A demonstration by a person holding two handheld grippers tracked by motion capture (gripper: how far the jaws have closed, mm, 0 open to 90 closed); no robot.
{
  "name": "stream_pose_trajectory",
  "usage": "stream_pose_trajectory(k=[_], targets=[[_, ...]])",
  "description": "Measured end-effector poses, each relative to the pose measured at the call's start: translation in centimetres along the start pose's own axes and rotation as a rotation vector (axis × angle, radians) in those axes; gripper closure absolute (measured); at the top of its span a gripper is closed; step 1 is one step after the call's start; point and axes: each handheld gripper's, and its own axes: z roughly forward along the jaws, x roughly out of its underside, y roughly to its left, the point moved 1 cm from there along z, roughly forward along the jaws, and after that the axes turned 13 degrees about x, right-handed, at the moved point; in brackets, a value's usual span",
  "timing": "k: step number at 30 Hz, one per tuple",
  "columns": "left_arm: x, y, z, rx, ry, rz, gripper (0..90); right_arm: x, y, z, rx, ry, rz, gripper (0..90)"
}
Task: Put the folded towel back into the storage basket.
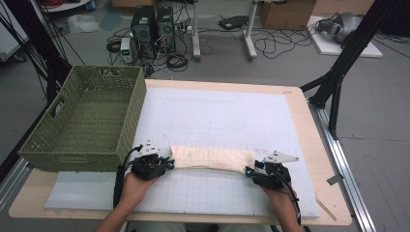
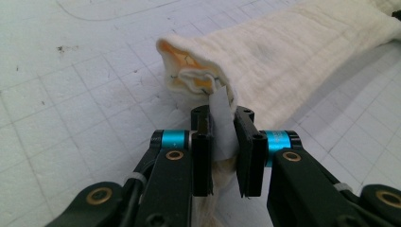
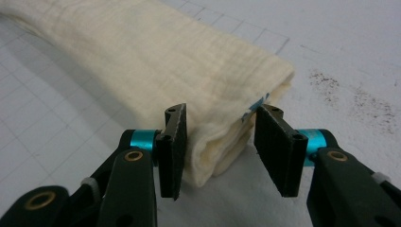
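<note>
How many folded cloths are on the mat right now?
1. The folded cream cloth lies across the near part of the white mat, between the left gripper and the right gripper. The green basket looks empty.

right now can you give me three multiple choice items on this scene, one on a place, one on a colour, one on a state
1. Where does the basket stand?
A. at the table's left edge
B. at the table's right edge
C. on the floor

2. What colour is the folded cloth?
A. dark blue
B. cream
C. red

3. How does the left gripper stand to the cloth?
A. jaws wide open, well away from it
B. lying inside the basket
C. jaws clamped on the cloth's end

Answers:
1. A: the high view shows the green basket on the left of the table, beside the white mat.
2. B: the cloth is pale cream in all views.
3. C: the left gripper view shows cloth and a white tag pinched between its jaws. The right gripper has the other end between its jaws, which are not yet pressing.
</note>
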Motion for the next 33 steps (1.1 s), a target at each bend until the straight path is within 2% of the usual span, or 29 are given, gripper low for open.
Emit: stream_pose_trajectory(k=[4,8,9,11,13,19,23,33], targets=[[0.0,0.0,0.1,-0.001,0.001,-0.001,78.4,0.0,0.2,0.0,-0.016,0.005,0.001,58.0],[0.0,0.0,0.2,-0.001,0.006,0.004,78.4,0.0,0.7,-0.1,-0.050,-0.002,-0.013,75.8],[0.0,0.0,0.2,-0.002,0.006,0.004,78.4,0.1,0.7,-0.1,-0.054,-0.003,-0.018,77.8],[0.0,0.0,0.2,0.000,0.005,0.003,78.4,0.1,0.5,0.0,-0.072,0.005,0.012,79.1],[0.0,0.0,0.2,0.002,0.004,0.002,78.5,0.1,0.5,-0.1,-0.079,0.007,0.021,79.9],[-0.5,-0.1,-0.6,0.008,-0.038,0.010,79.6,-0.3,0.4,-0.5,-0.063,-0.013,0.020,81.3],[-1.1,-0.3,-1.6,0.013,-0.083,-0.001,80.4,-1.0,0.1,-1.5,-0.064,-0.065,0.030,81.3],[-2.6,-1.1,-3.5,0.026,-0.161,0.026,80.9,-2.5,-0.5,-3.4,-0.070,-0.178,0.052,81.4]])
